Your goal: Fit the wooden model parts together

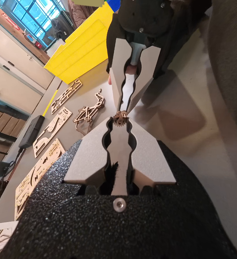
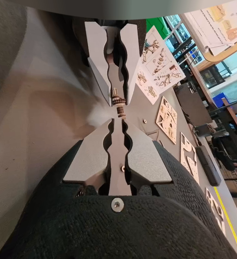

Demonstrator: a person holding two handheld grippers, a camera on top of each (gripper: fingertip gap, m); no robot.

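My left gripper (image 1: 120, 119) is shut on a small wooden gear assembly (image 1: 119, 122), held above the grey table (image 1: 150, 109). In the right wrist view the left gripper (image 2: 118, 103) comes in from the top with the gears (image 2: 118, 101) in its tips, and a short stack of wooden discs on an axle (image 2: 121, 111) sticks out toward me. My right gripper (image 2: 117, 120) faces it tip to tip, its fingers a narrow gap apart, with nothing between them. The axle's end just meets one fingertip (image 2: 123, 122). The right gripper also shows in the left wrist view (image 1: 124, 110).
A partly built wooden model (image 1: 89, 113) and several laser-cut part sheets (image 1: 52, 130) lie left of the grippers. A yellow bin (image 1: 80, 46) and a black box (image 1: 31, 131) stand behind. An instruction sheet (image 2: 157, 65), more sheets (image 2: 166, 119) and a small washer (image 2: 144, 121) lie on the table. Only a small space, under 4 cm, lies between the two pairs of fingers. The small washer (image 2: 144, 121) is about equally far from each gripper, around 11 cm.
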